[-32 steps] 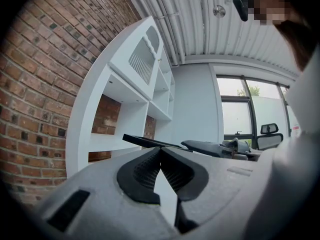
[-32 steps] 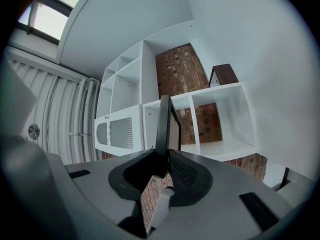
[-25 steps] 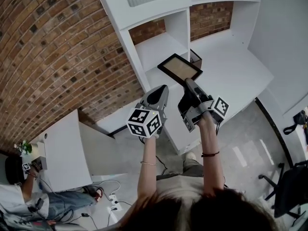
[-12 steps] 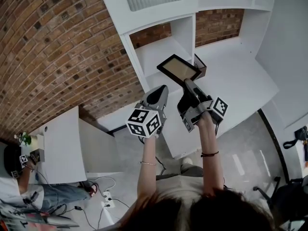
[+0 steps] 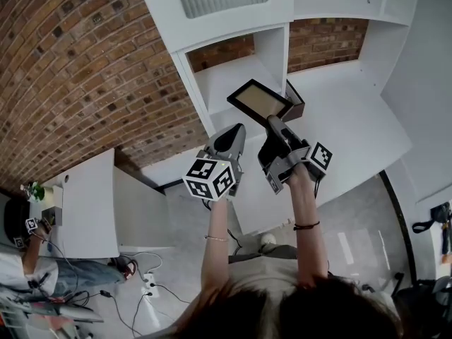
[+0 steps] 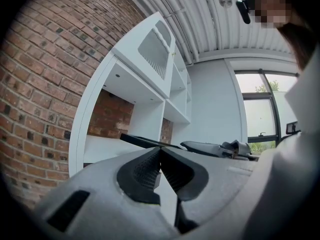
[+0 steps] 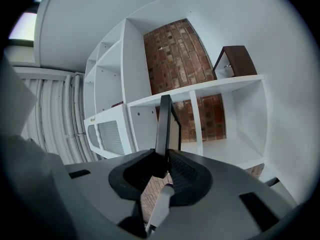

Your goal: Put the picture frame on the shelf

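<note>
Head view: grips the picture frame (image 5: 263, 100) by its near edge with the right gripper (image 5: 273, 124), just above the centre of the picture. Holds it clear of the white shelf (image 5: 227, 75), dark border and tan panel facing up, far end over an open compartment at upper centre. Shows a brown box (image 5: 297, 106) right of the frame on a shelf board, and a brick wall (image 5: 85, 69) across the upper left. Keeps the left gripper (image 5: 236, 131) just left of the right one, apart from the frame. Left gripper view: shows its jaws pressed together at lower centre with nothing between them, and beyond them the frame (image 6: 145, 141) edge-on as a thin dark line before the shelf, a window (image 6: 260, 109) at right. Right gripper view: clamps both pads on the frame's lower edge at lower centre, the frame (image 7: 164, 121) rising upright in mid-picture, shelf compartments behind, brown box (image 7: 235, 61) at upper right, well apart.
</note>
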The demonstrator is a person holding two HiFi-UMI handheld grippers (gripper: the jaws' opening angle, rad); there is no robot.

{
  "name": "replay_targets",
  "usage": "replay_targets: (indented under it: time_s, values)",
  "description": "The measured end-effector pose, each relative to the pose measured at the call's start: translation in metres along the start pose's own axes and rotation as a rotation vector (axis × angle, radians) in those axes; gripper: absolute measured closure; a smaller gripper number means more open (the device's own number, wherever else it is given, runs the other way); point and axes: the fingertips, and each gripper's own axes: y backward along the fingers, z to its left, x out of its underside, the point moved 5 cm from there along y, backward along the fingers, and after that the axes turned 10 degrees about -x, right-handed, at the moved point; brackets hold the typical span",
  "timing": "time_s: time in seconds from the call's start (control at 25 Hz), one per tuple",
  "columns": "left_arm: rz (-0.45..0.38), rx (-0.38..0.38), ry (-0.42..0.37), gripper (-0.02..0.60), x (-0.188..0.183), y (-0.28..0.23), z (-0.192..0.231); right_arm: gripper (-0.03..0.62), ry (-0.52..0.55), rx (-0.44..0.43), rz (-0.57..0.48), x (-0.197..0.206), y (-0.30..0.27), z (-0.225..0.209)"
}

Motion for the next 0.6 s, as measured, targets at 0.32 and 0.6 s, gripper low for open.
replay_targets:
  time_s: [0.32, 0.6]
  values:
    - [-0.003, -0.055, 0.005, 0.571, 0.004, -0.011, -0.001, 0.519, -0.016, -0.005, 0.059, -0.013, -0.008, -0.005]
    - [0.001, -0.093, -0.001, 0.571, 0.007, -0.015, 0.006, 0.519, -0.032, -0.011, 0.083, -0.021, -0.018, -0.016]
